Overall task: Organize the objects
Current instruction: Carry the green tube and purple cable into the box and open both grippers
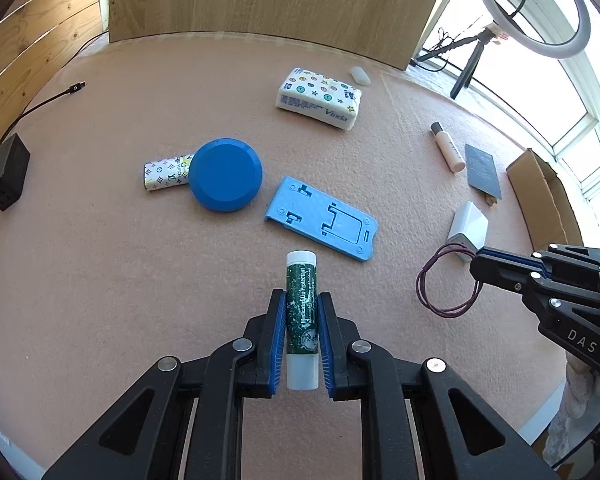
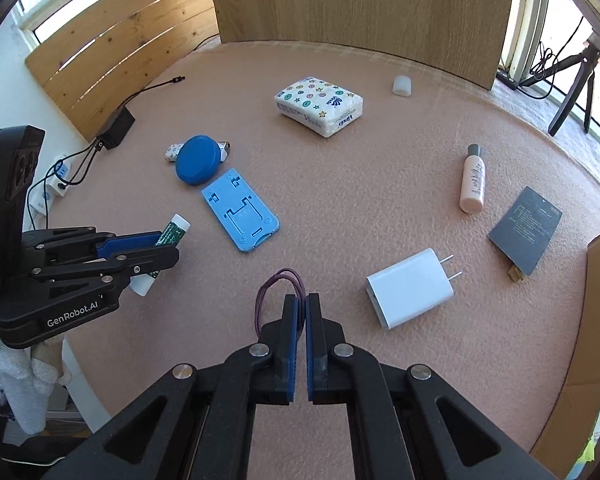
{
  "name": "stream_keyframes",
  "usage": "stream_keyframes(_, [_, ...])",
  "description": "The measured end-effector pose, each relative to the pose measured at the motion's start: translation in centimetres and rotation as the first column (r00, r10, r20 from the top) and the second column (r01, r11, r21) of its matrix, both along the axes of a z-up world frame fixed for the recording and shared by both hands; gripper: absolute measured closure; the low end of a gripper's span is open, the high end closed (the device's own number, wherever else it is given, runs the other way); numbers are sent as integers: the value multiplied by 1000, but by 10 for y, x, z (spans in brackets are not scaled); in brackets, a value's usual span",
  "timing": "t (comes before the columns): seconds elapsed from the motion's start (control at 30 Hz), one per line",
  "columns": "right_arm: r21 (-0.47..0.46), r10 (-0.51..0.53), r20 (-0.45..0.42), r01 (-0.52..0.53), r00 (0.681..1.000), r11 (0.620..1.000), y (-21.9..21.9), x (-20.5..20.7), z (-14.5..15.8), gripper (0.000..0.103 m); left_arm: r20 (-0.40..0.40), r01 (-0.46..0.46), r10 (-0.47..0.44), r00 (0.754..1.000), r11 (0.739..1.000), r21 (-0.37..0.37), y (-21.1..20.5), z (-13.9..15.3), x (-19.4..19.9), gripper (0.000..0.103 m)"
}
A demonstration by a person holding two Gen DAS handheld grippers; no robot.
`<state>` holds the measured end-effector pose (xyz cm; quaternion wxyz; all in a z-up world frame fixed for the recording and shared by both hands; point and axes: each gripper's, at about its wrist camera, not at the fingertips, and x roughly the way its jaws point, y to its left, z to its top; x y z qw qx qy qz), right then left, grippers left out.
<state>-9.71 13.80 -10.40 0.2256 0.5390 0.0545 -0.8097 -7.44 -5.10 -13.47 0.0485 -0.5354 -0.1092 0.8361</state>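
Two grips are live. The left gripper clamps a lip balm tube between its pads at mid-length, both white ends protruding. The right gripper is pinched closed on a thin purple hair tie, which loops out ahead of and to the left of its fingertips. Slip risk — the tube is smooth and round, so any tilt may let it slide out lengthwise. Snag risk — the slack loop may catch the white charger just right of the fingers.

Green lip balm clamped upright; purple hair tie pinched, dangling
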Motion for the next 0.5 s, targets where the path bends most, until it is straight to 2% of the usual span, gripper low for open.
stream_keyframes(0.27, [-75,-93,-70,88,993,993,44,10,43,100,-63,56,-55,996,998,25,28,33,-4,87])
stream_keyframes(0.5, [-92,-206,-128,195,970,976,102,28,72,100,-128,164,-158,979,986,42,85,61,-17,87])
